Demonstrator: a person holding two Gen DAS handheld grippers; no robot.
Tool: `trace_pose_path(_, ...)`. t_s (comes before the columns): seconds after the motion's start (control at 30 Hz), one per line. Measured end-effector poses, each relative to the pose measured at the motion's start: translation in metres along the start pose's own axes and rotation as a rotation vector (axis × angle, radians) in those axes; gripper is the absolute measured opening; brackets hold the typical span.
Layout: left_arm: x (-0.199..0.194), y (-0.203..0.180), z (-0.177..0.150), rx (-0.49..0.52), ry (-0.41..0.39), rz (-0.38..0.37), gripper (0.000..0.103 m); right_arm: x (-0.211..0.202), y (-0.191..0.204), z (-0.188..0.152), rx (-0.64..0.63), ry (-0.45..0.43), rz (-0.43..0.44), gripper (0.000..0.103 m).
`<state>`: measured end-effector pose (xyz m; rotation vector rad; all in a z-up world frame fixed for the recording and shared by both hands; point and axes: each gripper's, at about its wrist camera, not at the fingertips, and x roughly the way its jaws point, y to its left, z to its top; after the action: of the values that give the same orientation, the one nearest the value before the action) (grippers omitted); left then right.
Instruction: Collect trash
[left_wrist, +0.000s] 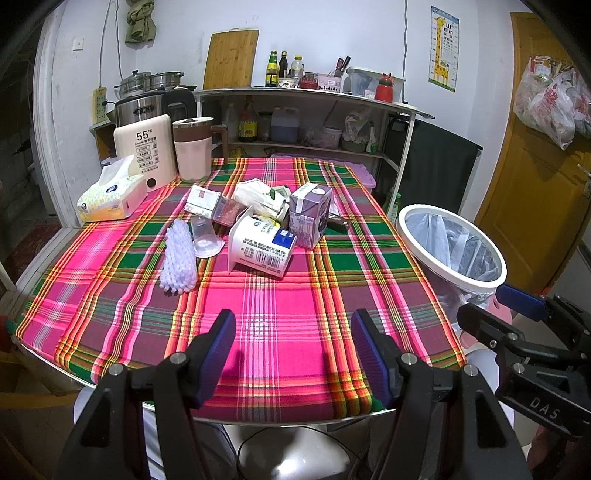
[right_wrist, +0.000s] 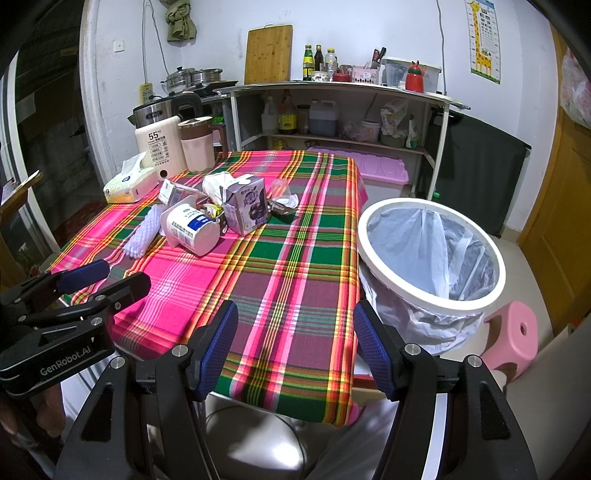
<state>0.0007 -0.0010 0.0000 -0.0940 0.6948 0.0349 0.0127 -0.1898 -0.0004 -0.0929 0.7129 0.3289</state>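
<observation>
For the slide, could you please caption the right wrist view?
Open right tongs hover over the plaid table, trash pile ahead, lined bin alongside.

- Bare cloth (left_wrist: 288, 314) between near edge and trash pile (left_wrist: 266, 221).
- Bin (right_wrist: 432, 254) mouth unobstructed, just beside table's right edge.
- Kettle (left_wrist: 194, 147), tissues (left_wrist: 110, 199) crowding far-left corner.

Woven plaid cloth (left_wrist: 280, 302) — matt; glossy paper cup (left_wrist: 260, 245); foam netting (left_wrist: 179, 254) — bumpy

Both wrist views look down-forward from the near edge — sharing the plaid table (left_wrist: 280, 332) and bin (right_wrist: 432, 302).
</observation>
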Motion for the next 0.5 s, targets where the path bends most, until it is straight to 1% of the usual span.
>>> trace_pose_path(0.5, 0.0013, 0.0006, -0.0005, 0.000, 0.002, 0.000, 0.067, 0.0010, 0.0005, 0.0010, 0.001, 0.002, 0.002, 0.065)
